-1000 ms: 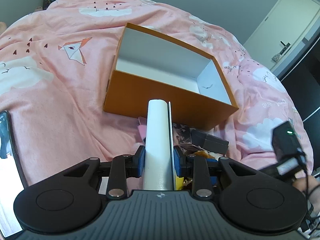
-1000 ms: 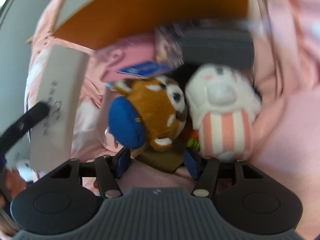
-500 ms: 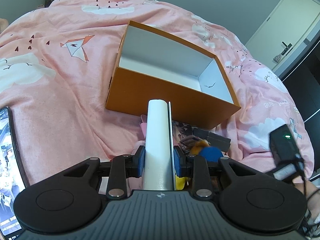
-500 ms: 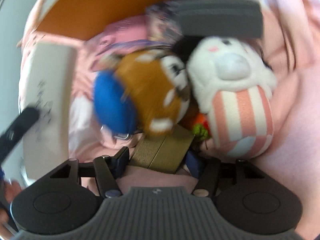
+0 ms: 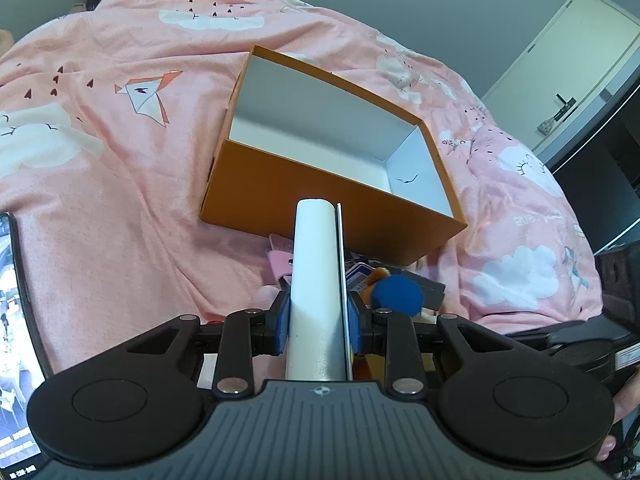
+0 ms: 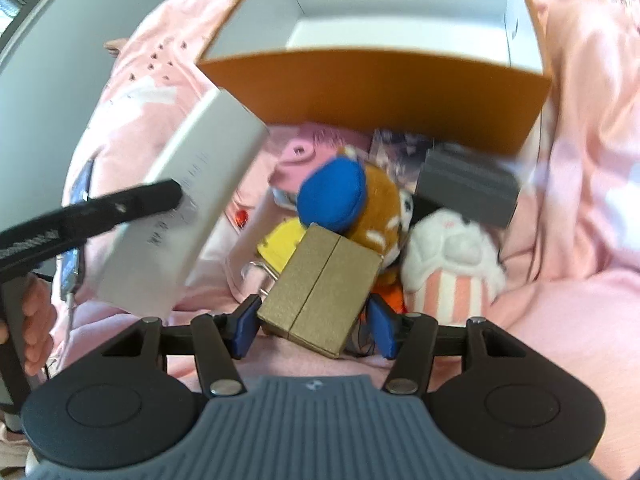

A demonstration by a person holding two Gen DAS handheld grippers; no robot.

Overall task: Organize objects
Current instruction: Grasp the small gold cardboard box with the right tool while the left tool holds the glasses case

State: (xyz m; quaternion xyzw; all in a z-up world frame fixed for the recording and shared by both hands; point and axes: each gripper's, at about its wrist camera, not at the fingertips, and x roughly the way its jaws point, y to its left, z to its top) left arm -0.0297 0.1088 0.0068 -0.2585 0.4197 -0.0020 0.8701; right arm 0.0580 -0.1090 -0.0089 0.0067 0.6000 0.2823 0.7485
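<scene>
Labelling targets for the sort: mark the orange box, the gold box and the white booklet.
orange box (image 5: 320,192): left wrist view, on its near orange outer wall.
gold box (image 6: 320,292): right wrist view, on its top face near the centre seam.
white booklet (image 5: 314,280): left wrist view, on its rounded spine.

Two downward-tilted wrist views (fisheye), both facing the orange box (image 5: 320,204).

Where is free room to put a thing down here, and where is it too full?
The orange box is bare inside, white floor showing. The pink bedspread left of the box is free up to the phone. Crowded: the strip before the box's near wall, where plush toys, a grey box and a gold box pile up.
</scene>
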